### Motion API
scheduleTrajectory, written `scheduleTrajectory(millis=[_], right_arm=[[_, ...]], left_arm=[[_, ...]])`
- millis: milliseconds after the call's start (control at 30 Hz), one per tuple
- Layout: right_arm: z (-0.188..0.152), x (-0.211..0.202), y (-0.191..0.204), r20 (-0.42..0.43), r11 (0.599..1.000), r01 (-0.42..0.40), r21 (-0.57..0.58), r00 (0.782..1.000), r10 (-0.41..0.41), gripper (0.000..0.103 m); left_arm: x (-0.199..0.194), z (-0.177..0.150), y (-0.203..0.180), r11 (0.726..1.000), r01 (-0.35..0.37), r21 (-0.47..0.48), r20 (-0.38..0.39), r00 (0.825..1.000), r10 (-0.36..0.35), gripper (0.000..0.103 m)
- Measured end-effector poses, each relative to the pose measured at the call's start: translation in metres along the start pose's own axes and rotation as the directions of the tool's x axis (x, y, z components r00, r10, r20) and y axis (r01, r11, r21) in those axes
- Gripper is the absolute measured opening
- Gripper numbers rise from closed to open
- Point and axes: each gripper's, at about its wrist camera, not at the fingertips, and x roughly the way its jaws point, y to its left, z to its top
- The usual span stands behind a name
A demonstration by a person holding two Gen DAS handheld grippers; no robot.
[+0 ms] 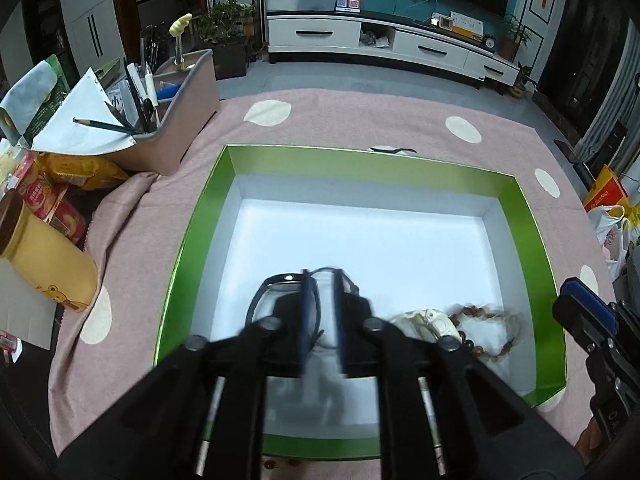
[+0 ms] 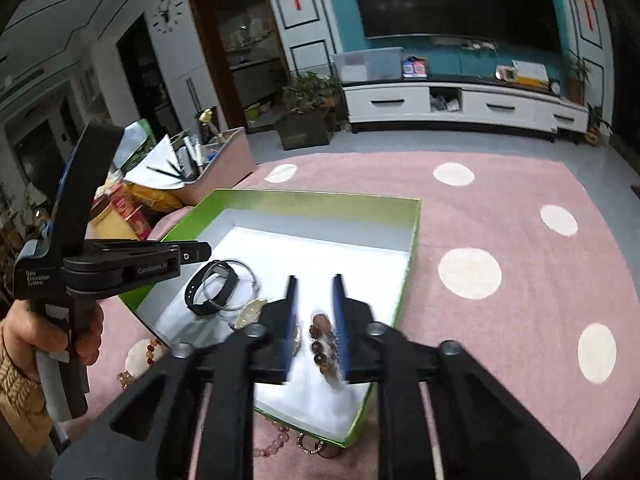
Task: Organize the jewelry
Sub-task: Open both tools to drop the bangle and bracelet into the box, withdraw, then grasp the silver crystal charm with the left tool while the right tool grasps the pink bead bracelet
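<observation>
A: Where is the jewelry found?

B: Mostly inside the green box, on its white glossy floor: a black watch with a clear bangle laid over it at nine o'clock of the right tongs, and a brown bead bracelet between those jaws. More beads lie on the pink spotted cloth at six o'clock.

A: And the tongs?

B: Both are parted narrowly. Nothing is seen pinched by the right tongs. The left tongs are held over the bangle, apparently gripping nothing.

A: How would the bracelet handle?

B: It is judged light, limp and rolling; it is best pinched across the strand. The bangle looks rigid and slippery.
</observation>
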Motion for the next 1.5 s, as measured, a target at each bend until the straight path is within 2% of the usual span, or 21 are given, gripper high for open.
scheduleTrajectory(millis=[33,167,300,367,500,567,700,767,933,1167,1267,1500], right_arm=[[-0.001,-0.002,-0.002,0.002,1.000,-0.001,0.010,1.000,0.001,0.024],[-0.008,-0.011,-0.008,0.003,1.000,0.007,0.029,1.000,-0.007,0.025],[-0.016,-0.022,-0.014,0.002,0.999,0.010,0.054,1.000,-0.011,0.027],[-0.021,-0.030,-0.017,0.003,0.997,0.017,0.070,1.000,-0.018,0.039],[-0.032,-0.049,-0.023,0.021,0.995,0.024,0.100,0.999,-0.026,0.040],[-0.036,-0.057,-0.024,0.025,0.994,0.030,0.107,0.999,-0.033,0.040],[-0.046,-0.069,-0.022,0.027,0.993,0.029,0.115,0.999,-0.032,0.041],[-0.051,-0.074,-0.019,0.023,0.993,0.033,0.114,0.999,-0.036,0.048],[-0.064,-0.082,-0.007,0.005,0.994,0.024,0.103,1.000,-0.025,0.049],[-0.088,-0.088,0.019,-0.035,0.999,0.030,0.028,0.999,-0.029,0.049],[-0.101,-0.086,0.029,-0.067,0.999,0.041,-0.021,0.997,-0.043,0.049],[-0.124,-0.070,0.035,-0.143,1.000,0.021,-0.020,0.989,-0.023,0.049]], left_arm=[[-0.002,-0.001,0.001,1.000,0.004,0.000,0.006,1.000,-0.004,0.029],[-0.010,-0.005,0.006,1.000,0.007,-0.008,0.017,1.000,-0.007,0.049],[-0.024,-0.013,0.020,0.999,0.005,-0.037,0.026,1.000,-0.004,0.060],[-0.033,-0.019,0.030,0.998,0.007,-0.056,0.032,0.999,-0.005,0.066],[-0.053,-0.034,0.048,0.997,0.001,-0.083,0.049,0.999,0.003,0.076],[-0.062,-0.046,0.060,0.995,0.001,-0.103,0.046,0.999,0.003,0.086],[-0.075,-0.073,0.087,0.988,-0.012,-0.154,0.024,1.000,0.016,0.090],[-0.078,-0.086,0.097,0.984,-0.022,-0.176,0.006,1.000,0.024,0.092],[-0.084,-0.124,0.116,0.978,-0.050,-0.204,-0.047,0.998,0.041,0.093],[-0.094,-0.164,0.113,0.981,-0.048,-0.187,-0.059,0.998,0.037,0.097],[-0.096,-0.173,0.107,0.984,-0.035,-0.173,-0.057,0.998,0.025,0.101],[-0.084,-0.185,0.097,0.987,-0.057,-0.151,-0.092,0.995,0.044,0.101]])
